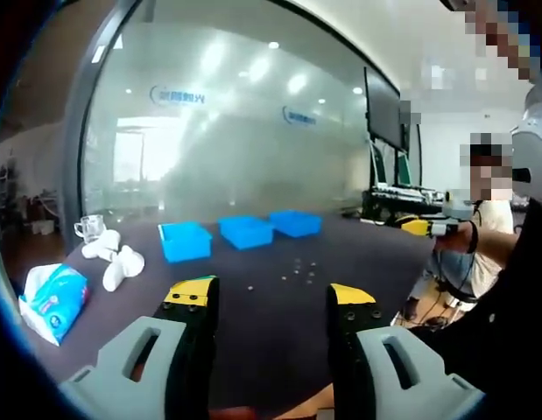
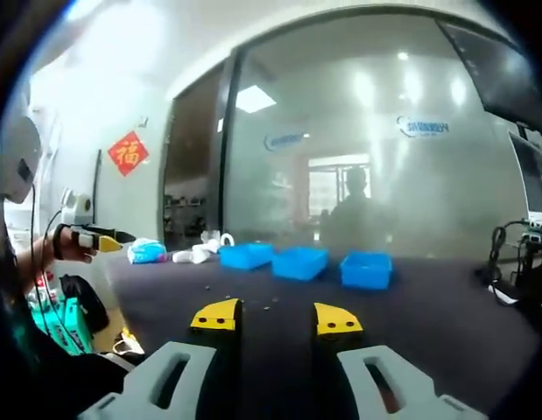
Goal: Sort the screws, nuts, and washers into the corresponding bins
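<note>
- Fasteners (image 1: pixel 299 267): a loose scatter of small pale pieces lies on the dark table (image 1: pixel 279 341), just in front of the bins; in the right gripper view the same scatter (image 2: pixel 263 304) shows as faint specks. Too small to tell screws from nuts or washers.
- Handling, by judgement: small, hard, light metal parts — likely to slip or roll under a pinch. Washers lie flat and will want taking by the edge; screws across the shank; nuts across the flats. One piece at a time looks prudent.
- Bins: three blue open trays stand in a row beyond the scatter — left bin (image 1: pixel 185 240), middle bin (image 1: pixel 246 231), right bin (image 1: pixel 296 222). In the right gripper view the row shows again (image 2: pixel 299 262). No contents can be made out, nor any label saying which bin takes which part.
- Left gripper (image 1: pixel 268 297): jaws spread wide, nothing between them, held above the table's near side and well apart from the fasteners.
- Right gripper (image 2: pixel 277 319): jaws parted with a clear gap, holding nothing, likewise short of the scatter.
- Sorting appears not yet begun.
- Surroundings: a blue tissue pack (image 1: pixel 53 300), white cups (image 1: pixel 115 258) lying on their sides and a clear glass mug (image 1: pixel 90 227) sit at the table's far left, clear of the work. A frosted glass wall (image 1: pixel 253 131) stands behind.
</note>
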`<action>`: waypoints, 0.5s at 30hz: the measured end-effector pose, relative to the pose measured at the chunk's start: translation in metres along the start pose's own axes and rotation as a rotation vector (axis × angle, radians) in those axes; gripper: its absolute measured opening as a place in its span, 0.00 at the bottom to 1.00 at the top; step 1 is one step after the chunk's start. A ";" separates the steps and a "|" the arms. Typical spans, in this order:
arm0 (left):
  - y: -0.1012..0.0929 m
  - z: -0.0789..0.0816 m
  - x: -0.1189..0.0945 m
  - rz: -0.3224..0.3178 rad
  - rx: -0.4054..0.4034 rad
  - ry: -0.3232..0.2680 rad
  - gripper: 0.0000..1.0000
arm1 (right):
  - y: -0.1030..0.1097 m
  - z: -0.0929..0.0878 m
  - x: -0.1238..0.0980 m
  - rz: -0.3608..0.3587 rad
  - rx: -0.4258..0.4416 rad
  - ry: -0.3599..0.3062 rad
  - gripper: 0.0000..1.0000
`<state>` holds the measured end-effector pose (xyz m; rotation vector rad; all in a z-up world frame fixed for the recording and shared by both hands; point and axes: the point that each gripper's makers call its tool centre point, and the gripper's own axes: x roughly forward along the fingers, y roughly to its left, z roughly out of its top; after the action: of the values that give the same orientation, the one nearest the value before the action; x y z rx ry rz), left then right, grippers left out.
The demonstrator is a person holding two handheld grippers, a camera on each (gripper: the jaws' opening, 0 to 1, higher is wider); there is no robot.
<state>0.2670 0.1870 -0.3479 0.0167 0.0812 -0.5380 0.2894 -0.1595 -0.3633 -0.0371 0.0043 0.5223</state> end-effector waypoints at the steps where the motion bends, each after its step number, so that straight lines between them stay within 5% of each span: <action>1: 0.001 0.000 0.000 0.002 0.001 0.002 0.49 | 0.000 0.001 0.000 0.000 -0.001 -0.001 0.28; 8: 0.011 -0.002 0.003 -0.003 0.012 0.019 0.49 | 0.004 0.004 0.000 0.027 -0.001 0.019 0.30; 15: 0.010 -0.005 0.008 -0.033 0.025 0.043 0.49 | 0.017 0.004 0.002 0.125 0.024 0.074 0.32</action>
<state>0.2786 0.1921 -0.3535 0.0510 0.1168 -0.5713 0.2825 -0.1442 -0.3603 -0.0333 0.0857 0.6460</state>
